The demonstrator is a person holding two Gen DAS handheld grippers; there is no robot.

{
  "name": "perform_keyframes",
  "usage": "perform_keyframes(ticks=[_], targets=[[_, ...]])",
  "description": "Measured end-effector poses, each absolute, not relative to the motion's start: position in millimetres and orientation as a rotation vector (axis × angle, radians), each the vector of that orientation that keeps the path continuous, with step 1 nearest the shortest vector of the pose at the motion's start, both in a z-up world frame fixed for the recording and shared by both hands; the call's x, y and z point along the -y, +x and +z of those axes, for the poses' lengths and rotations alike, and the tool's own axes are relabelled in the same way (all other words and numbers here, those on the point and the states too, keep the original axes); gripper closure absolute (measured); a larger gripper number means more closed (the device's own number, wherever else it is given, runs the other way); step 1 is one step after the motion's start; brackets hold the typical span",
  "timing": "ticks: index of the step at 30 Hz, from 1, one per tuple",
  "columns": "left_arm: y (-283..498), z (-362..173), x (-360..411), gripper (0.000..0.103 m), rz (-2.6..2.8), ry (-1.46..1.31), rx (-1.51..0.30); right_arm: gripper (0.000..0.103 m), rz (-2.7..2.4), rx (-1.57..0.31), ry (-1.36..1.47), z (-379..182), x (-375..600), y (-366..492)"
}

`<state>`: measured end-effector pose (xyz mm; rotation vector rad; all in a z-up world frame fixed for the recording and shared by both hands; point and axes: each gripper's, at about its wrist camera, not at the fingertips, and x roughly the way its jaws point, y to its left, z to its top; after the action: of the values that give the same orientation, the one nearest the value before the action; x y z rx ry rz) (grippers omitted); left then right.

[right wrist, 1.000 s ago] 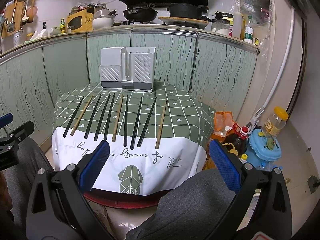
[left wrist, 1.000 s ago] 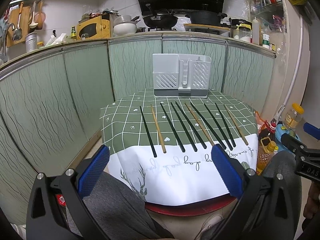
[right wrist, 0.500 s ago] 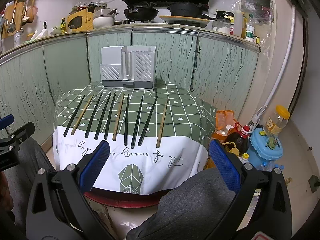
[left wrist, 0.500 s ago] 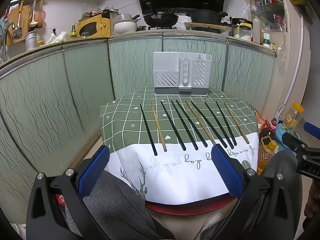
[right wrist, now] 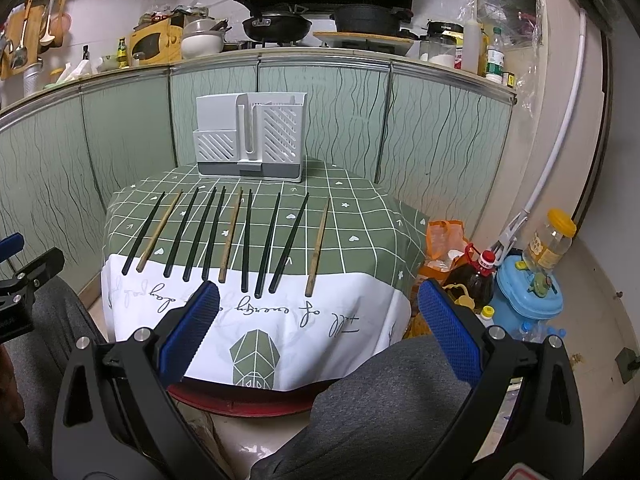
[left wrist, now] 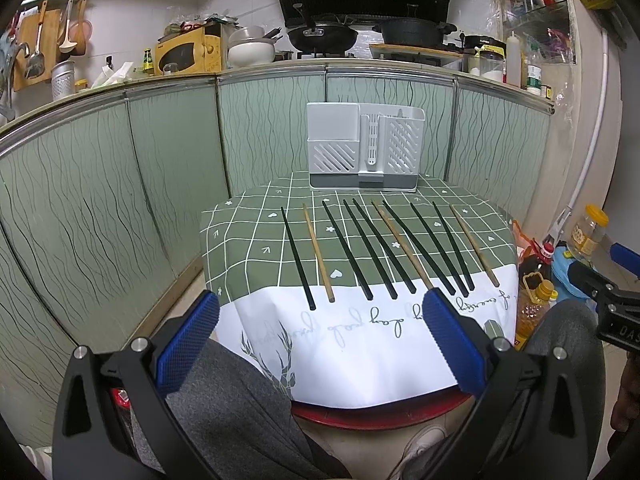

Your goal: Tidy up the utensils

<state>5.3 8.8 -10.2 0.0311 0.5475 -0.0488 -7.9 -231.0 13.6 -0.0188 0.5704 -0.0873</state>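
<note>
Several chopsticks lie side by side on a small table with a green checked cloth (left wrist: 248, 240): black chopsticks (left wrist: 298, 258) (right wrist: 276, 240) and wooden chopsticks (left wrist: 318, 254) (right wrist: 318, 246) mixed in one row. Behind them stands a white slotted utensil holder (left wrist: 365, 154) (right wrist: 252, 142), empty as far as I can see. My left gripper (left wrist: 320, 344) is open, held low in front of the table's near edge. My right gripper (right wrist: 318, 336) is open too, just short of the chopstick ends. Nothing sits between either pair of blue pads (left wrist: 188, 348).
A person's grey trouser legs (left wrist: 240, 412) (right wrist: 384, 400) sit under both grippers. Green patterned cabinet panels (left wrist: 100, 200) wrap behind the table. Oil bottles (right wrist: 476, 276), a yellow-lidded jar (right wrist: 552, 244) and a blue container (right wrist: 528, 292) crowd the floor to the right. The worktop (left wrist: 280, 60) carries pots and a microwave.
Both grippers have crept slightly forward toward the table; the chopsticks and holder look a little nearer. Nothing was grasped and both stay open.
</note>
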Motion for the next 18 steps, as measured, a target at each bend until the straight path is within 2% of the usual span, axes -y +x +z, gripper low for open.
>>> perform_keyframes(ticks=[18], targets=[[5.3, -3.6, -12.6, 0.004, -0.042, 0.027, -0.544, 0.008, -0.088, -0.586, -0.022, 12.7, 233.4, -6.1]])
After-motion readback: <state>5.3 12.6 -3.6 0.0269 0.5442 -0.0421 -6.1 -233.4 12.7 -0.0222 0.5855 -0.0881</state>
